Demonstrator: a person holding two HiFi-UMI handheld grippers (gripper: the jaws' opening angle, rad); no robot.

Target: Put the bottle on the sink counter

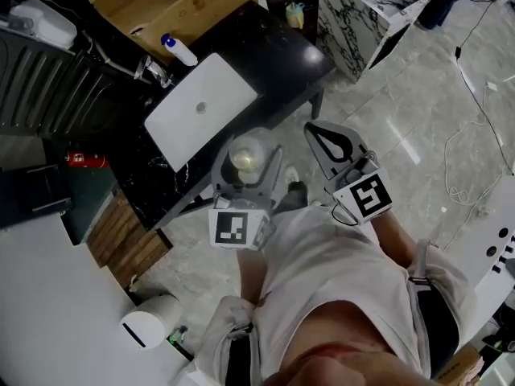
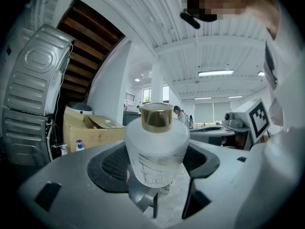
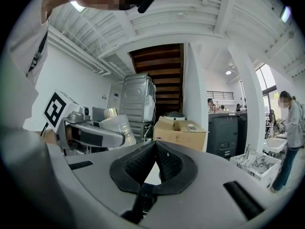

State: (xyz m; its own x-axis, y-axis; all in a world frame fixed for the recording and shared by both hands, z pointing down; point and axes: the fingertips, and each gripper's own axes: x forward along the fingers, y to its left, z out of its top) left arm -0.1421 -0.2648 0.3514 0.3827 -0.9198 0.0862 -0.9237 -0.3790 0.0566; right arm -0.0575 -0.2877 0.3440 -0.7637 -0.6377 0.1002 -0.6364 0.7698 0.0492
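Between the left tongs [image 2: 156,162], clamped: one frosted bottle [image 2: 157,144] with a gold cap, upright, held in the air at the near edge of the black table [image 1: 278,51], just before the white basin [image 1: 201,107]. Right tongs [image 3: 155,149]: pressed together, nothing held, beside the left pair, off the table's near edge. Far edge, behind the basin: blue-capped spray bottle [image 1: 179,51].

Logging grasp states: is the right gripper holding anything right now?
No, the right gripper has its jaws closed on each other with nothing between them; the bottle is in the left gripper.
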